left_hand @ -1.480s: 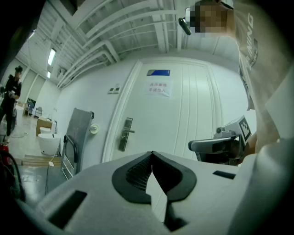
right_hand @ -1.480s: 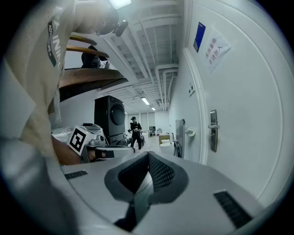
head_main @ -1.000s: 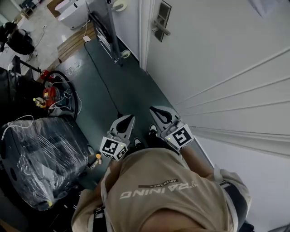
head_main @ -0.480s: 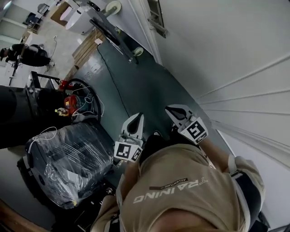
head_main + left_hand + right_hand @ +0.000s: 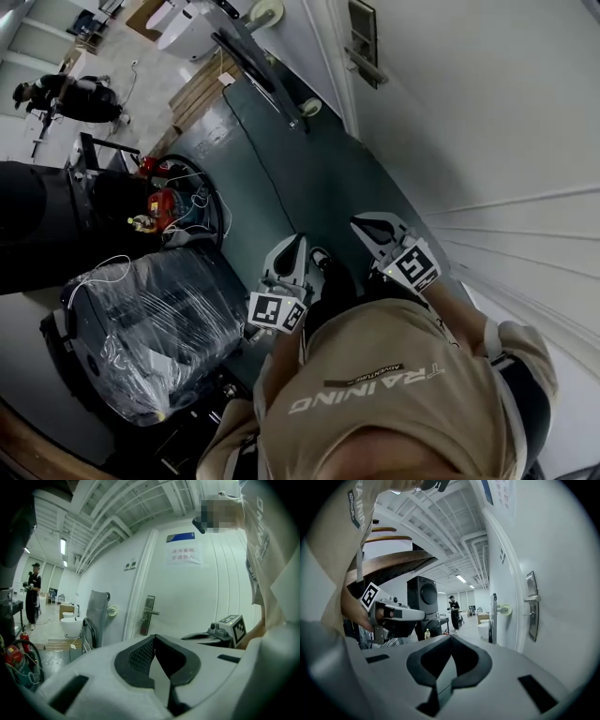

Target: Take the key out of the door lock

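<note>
Beside the white door [image 5: 487,122], the left gripper [image 5: 293,246] and right gripper [image 5: 371,226] were held low, well apart from the lock [image 5: 362,37].
Both grippers' jaws were pressed together on nothing. The lock, a dark upright plate with a silver lever handle, stood ahead of both; any key was too small to make out.

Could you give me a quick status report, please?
Left gripper, right gripper: jaws shut, empty. Door lock ahead, untouched; key not discernible. Nothing blocking the door.
</note>
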Demonstrator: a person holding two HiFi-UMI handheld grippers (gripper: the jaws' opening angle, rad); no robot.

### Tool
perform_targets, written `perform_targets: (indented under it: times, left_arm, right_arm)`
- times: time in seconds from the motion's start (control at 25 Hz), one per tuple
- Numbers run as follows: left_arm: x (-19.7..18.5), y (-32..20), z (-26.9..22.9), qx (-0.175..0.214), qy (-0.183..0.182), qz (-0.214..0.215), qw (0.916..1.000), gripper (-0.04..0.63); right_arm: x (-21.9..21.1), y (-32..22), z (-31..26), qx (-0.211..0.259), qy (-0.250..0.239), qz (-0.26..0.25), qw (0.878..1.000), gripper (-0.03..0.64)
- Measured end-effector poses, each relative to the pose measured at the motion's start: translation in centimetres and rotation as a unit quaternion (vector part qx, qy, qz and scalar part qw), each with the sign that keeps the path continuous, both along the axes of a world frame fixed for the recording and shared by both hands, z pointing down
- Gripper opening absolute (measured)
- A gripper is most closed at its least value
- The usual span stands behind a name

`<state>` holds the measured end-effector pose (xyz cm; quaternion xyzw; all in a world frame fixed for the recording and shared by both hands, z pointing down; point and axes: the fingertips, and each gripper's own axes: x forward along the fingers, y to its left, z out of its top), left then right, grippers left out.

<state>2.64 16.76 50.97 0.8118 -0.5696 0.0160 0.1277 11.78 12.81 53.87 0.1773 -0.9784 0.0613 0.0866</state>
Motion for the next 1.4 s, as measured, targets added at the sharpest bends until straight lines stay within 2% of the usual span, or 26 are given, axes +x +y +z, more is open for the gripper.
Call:
perform_targets:
  times: [0.12,0.28,0.4,0.6,0.68,0.8,0.88,1.08,1.28,1.4]
  left_arm:
    - [-1.3,-1.1,-0.1,0.003,0.012,0.005,0.9999,0.009]
    - [-2.7,-3.5,-2.1,0.041,0.017,0.02,0.9988,0.009]
    - [-3.5,-4.9,-2.1,0.04,0.026,0.036,0.9982,0.009]
    - [-7.1,-4.5,-3.1,0.048,0.012,0.059,0.997,0.009]
    - [-9.5,-4.1,-2.9,0.045,0.012,0.057,0.9973,0.009]
    - [-13.1,-3.6,-1.8,0.033,0.011,0.063,0.9974,0.009]
    - [-15.3,-3.3,-0.6,0.023,0.017,0.075,0.9968,0.009]
    - [-19.7,-3.2,0.7,0.025,0.018,0.08,0.9963,0.009]
    - [-21.3,-2.2,1.5,0.031,0.031,0.065,0.9969,0.009]
    - [-21.9,-2.5,2.6,0.026,0.04,0.053,0.9975,0.009]
  right_arm:
    - [-0.9,-0.6,-1.6,0.019,0.003,0.007,1.0,0.014]
    - [-2.2,-1.1,-2.0,0.011,0.012,0.018,1.0,0.014]
    - [-3.6,-1.7,-1.9,0.01,0.022,0.022,0.999,0.014]
    - [-8.4,-1.9,-2.9,0.01,0.022,0.026,0.999,0.014]
    - [-11.1,-2.1,-4.6,0.036,0.013,0.021,0.999,0.014]
    - [-14.5,-3.1,-6.5,0.107,0.024,0.028,0.994,0.014]
    - [-16.2,-3.8,-6.8,0.123,0.029,0.046,0.991,0.014]
    - [-18.6,-3.9,-6.4,0.066,-0.006,0.09,0.994,0.014]
    - [-18.8,-2.2,-4.7,0.048,0.036,0.087,0.994,0.014]
    - [-19.3,-2.3,-5.1,0.059,0.036,0.083,0.994,0.014]
